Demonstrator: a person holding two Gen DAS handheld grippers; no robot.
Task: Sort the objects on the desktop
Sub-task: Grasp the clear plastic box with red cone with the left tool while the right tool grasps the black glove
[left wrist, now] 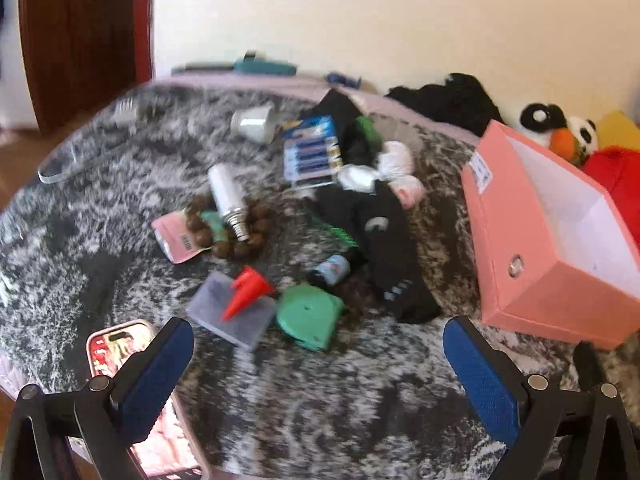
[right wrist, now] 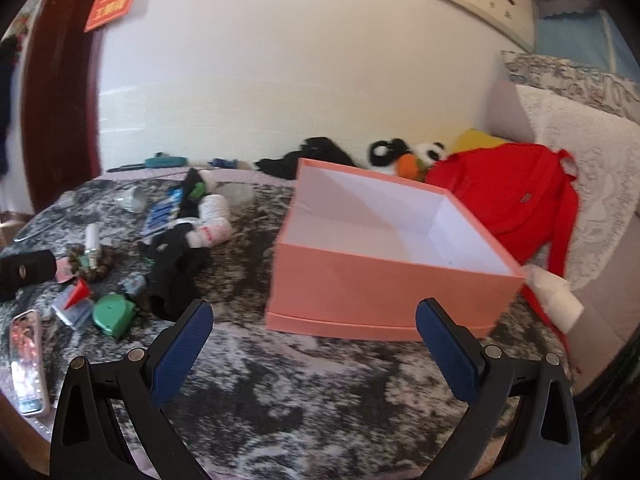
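A pile of small objects lies on a grey shaggy cover: a green tape measure, a red cone on a clear case, a battery pack, a tubular bulb on brown beads, black socks and a phone. An open pink box stands to the right; it also shows in the right wrist view. My left gripper is open and empty, just short of the tape measure. My right gripper is open and empty before the box.
A red bag, panda plush toys and a black cloth lie behind the box by the white wall. A white bulb and a clear ruler lie at the far left. A lace pillow is at the right.
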